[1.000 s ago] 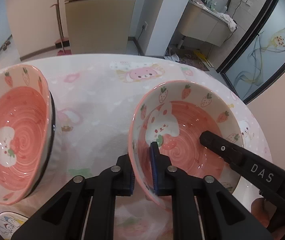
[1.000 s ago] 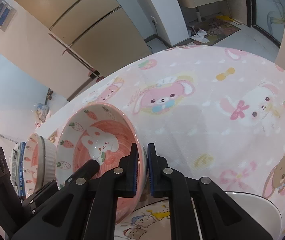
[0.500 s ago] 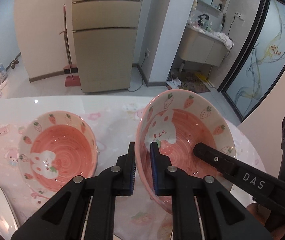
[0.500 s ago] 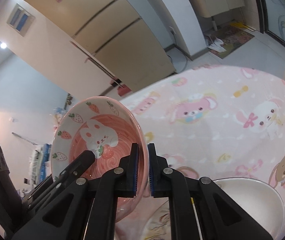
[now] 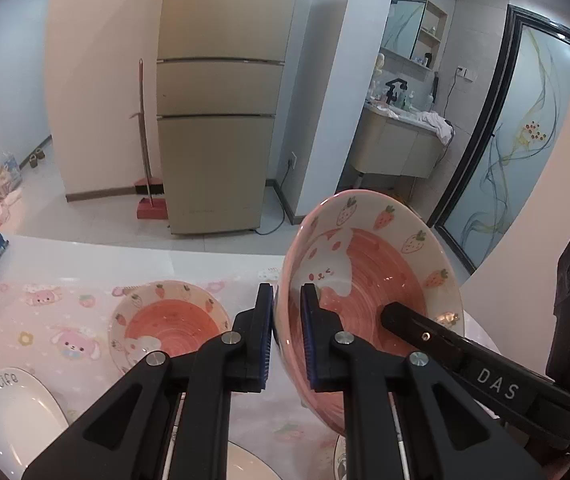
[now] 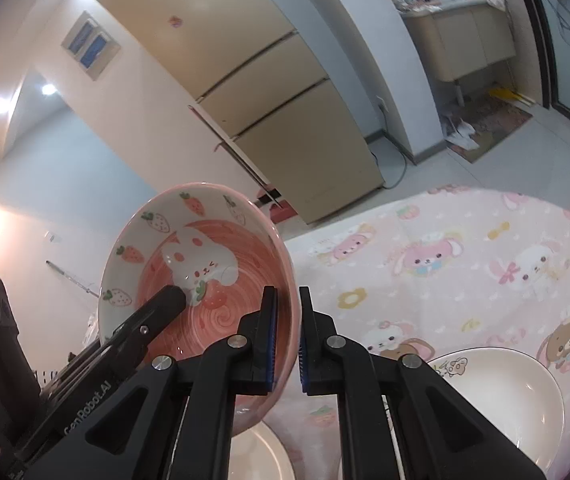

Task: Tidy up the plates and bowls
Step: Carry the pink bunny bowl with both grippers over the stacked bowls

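Both claws are clamped on one pink bowl (image 5: 369, 304): the left claw (image 5: 287, 336) grips its rim at 9 o'clock, the right claw (image 6: 285, 336) the rim at 3 o'clock. A second ago the bowl sat low against the desk (image 6: 465, 264); now it is lifted clear, with floor and fridge behind it. It is probably bound for stacking in the second pink bowl (image 5: 169, 326), which lies on the desk at 9 o'clock of the held one. White plates (image 6: 497, 396) below are cut off, and the held bowl's underside is hidden.
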Motion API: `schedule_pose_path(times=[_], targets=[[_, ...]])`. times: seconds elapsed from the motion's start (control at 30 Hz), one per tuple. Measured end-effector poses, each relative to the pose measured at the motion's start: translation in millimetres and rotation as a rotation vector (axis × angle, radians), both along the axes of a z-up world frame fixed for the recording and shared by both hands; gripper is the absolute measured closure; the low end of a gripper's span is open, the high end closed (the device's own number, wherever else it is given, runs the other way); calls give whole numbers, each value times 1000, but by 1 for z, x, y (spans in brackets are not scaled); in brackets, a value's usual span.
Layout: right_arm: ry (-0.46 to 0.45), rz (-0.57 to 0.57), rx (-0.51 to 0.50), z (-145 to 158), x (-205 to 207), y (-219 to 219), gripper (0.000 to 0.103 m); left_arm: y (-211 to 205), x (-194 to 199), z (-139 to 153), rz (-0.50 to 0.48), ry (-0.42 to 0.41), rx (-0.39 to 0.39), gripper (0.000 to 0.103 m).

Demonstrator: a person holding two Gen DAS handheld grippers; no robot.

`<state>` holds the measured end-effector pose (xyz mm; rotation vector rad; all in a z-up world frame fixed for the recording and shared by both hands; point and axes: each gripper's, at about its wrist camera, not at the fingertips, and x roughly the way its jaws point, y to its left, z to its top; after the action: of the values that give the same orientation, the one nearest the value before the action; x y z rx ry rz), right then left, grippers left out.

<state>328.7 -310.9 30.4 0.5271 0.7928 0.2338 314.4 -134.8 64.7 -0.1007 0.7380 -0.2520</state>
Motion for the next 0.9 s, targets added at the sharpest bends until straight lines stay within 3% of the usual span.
schedule_pose_path(times=[0.3, 0.47, 0.57, 0.8, 0.9], targets=[[-62, 12, -2, 24, -17, 13, 93, 24, -14, 19, -16, -56, -74, 91], [-102, 14, -21, 38, -30, 29, 93, 33, -25, 34, 3, -93, -46, 91], [-123, 23, -44, 46, -37, 42, 92, 34, -31, 37, 29, -107, 38, 91], [-122, 77, -84, 49, -41, 86, 90, 81, -33, 37, 63, -71, -4, 91], [-120, 99, -88, 56, -33, 102, 90, 93, -34, 42, 90, -84, 24, 91]])
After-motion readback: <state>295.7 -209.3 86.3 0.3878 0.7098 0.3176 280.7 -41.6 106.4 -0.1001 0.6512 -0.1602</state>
